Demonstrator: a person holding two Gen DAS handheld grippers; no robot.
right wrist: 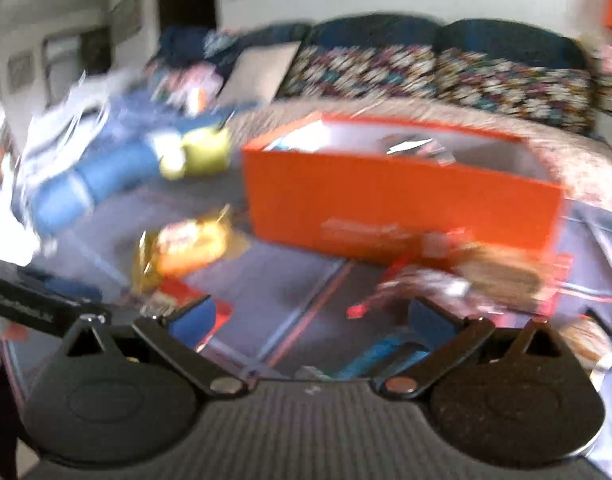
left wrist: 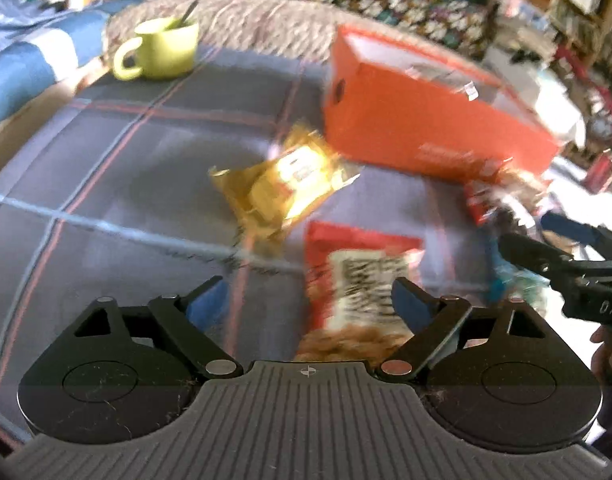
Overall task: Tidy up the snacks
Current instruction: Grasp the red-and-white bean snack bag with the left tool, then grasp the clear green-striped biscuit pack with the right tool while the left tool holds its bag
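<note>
An open orange box (left wrist: 433,120) stands on the plaid cloth, also in the right wrist view (right wrist: 401,196), with some packets inside. A gold snack packet (left wrist: 284,184) lies in front of it, also seen in the right wrist view (right wrist: 186,246). A red-and-white snack bag (left wrist: 357,280) lies just ahead of my open, empty left gripper (left wrist: 306,300). My right gripper (right wrist: 311,312) is open and empty above a blue packet (right wrist: 385,354); red packets (right wrist: 465,276) lie ahead of it. The right gripper shows at the edge of the left wrist view (left wrist: 565,268). Both views are blurred.
A yellow-green mug (left wrist: 162,50) with a spoon stands at the far left of the cloth (left wrist: 106,200). A sofa with patterned cushions (right wrist: 425,72) is behind. Blue fabric (left wrist: 22,60) lies at the left. Cluttered shelves (left wrist: 585,20) are at the right.
</note>
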